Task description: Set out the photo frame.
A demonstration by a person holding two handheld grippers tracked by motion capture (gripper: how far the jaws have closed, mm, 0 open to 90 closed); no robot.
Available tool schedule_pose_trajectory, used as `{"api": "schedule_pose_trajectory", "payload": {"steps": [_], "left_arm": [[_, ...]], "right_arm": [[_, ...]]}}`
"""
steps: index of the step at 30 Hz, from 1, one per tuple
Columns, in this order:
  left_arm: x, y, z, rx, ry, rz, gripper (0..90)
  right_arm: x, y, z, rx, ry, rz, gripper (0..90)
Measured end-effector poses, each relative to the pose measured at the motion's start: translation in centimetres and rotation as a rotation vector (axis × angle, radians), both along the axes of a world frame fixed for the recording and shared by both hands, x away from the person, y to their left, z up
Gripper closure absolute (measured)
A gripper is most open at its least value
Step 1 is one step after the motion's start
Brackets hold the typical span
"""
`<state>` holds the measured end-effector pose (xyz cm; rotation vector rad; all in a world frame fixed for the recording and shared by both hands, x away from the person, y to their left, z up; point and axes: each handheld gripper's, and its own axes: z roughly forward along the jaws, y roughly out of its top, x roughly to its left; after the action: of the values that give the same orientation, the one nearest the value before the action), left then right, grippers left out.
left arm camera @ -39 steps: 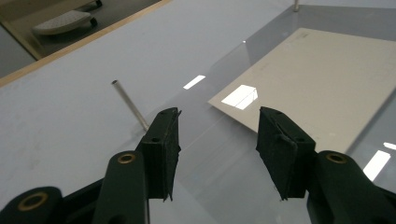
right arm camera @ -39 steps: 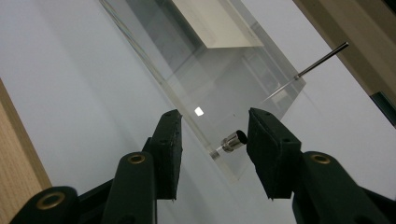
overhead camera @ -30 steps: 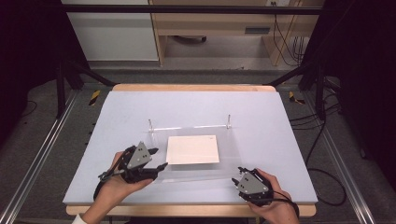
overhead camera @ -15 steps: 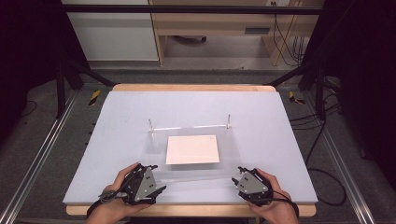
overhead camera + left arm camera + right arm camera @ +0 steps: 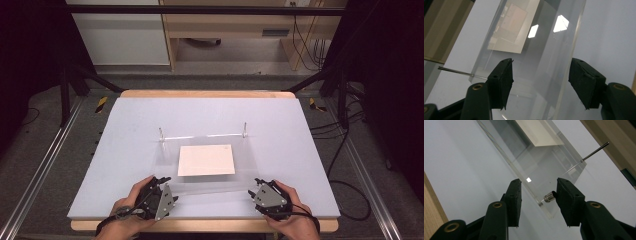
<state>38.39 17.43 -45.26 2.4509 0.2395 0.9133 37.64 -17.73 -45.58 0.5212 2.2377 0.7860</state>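
My left gripper (image 5: pixel 161 182) waits with jaws apart at the near left corner of the clear frame (image 5: pixel 212 182), which lies mid-table over a card (image 5: pixel 206 160). My right gripper (image 5: pixel 537 195), also apart, straddles the near right corner. Next I should close both.

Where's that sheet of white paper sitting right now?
In the high view the white paper lies mid-table under the clear acrylic panel, ahead of and between the left gripper and right gripper.

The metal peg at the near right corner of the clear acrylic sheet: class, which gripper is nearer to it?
Right. The right gripper has its open jaws either side of the peg; the left gripper sits at the sheet's opposite near corner.
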Motion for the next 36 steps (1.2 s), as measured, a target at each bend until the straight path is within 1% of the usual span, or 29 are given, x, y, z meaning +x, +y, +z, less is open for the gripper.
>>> {"api": "schedule_pose_trajectory", "payload": {"steps": [4, 6, 8, 11, 12, 15, 19, 21, 23, 26, 29, 32, 36], "left_arm": [[0.0, -0.2, -0.4, 0.025, -0.014, 0.003, 41.0], [0.0, -0.2, -0.3, 0.014, -0.018, 0.02, 48.1], [0.0, -0.1, -0.1, 0.0, -0.004, 0.022, 51.8], [-0.2, -0.2, 0.2, -0.002, -0.03, 0.027, 54.9], [-0.3, -0.2, 0.2, -0.002, -0.032, 0.03, 55.6], [-0.3, -0.1, 0.3, -0.016, -0.033, 0.036, 55.8], [-0.2, -0.1, 0.6, -0.02, -0.032, 0.044, 56.1], [-0.2, 0.0, 0.6, -0.02, -0.033, 0.05, 56.2], [-0.1, 0.1, 0.6, -0.018, -0.037, 0.058, 56.4], [0.0, 0.4, 0.7, -0.037, -0.033, 0.061, 56.4], [0.0, 0.4, 0.8, -0.035, -0.032, 0.06, 56.4], [0.0, 0.3, 0.7, -0.026, -0.034, 0.058, 56.4], [0.0, 0.4, 0.7, -0.032, -0.03, 0.056, 56.3]], "right_arm": [[0.0, 0.0, 0.1, 0.002, -0.003, 0.0, 56.5], [0.0, 0.0, 0.1, 0.002, -0.002, 0.0, 56.5], [0.0, 0.0, 0.1, 0.005, -0.002, 0.001, 56.6], [0.0, -0.2, 0.3, 0.024, -0.011, -0.001, 56.5], [0.0, -0.2, 0.3, 0.031, -0.012, -0.002, 56.5], [0.1, -0.3, 0.3, 0.036, -0.014, -0.001, 56.5], [0.1, -0.4, 0.4, 0.053, -0.017, -0.003, 55.6], [0.2, -0.5, 0.3, 0.061, -0.013, -0.004, 52.7], [0.4, -0.6, 0.0, 0.048, -0.013, -0.01, 48.2], [0.8, -0.7, -0.5, 0.024, -0.004, -0.02, 45.6], [1.2, -0.7, -0.6, 0.024, -0.021, -0.014, 47.3], [1.4, -0.7, -0.5, 0.019, -0.05, -0.016, 48.7], [1.7, -0.6, -0.6, 0.011, -0.058, 0.0, 47.2]]}}
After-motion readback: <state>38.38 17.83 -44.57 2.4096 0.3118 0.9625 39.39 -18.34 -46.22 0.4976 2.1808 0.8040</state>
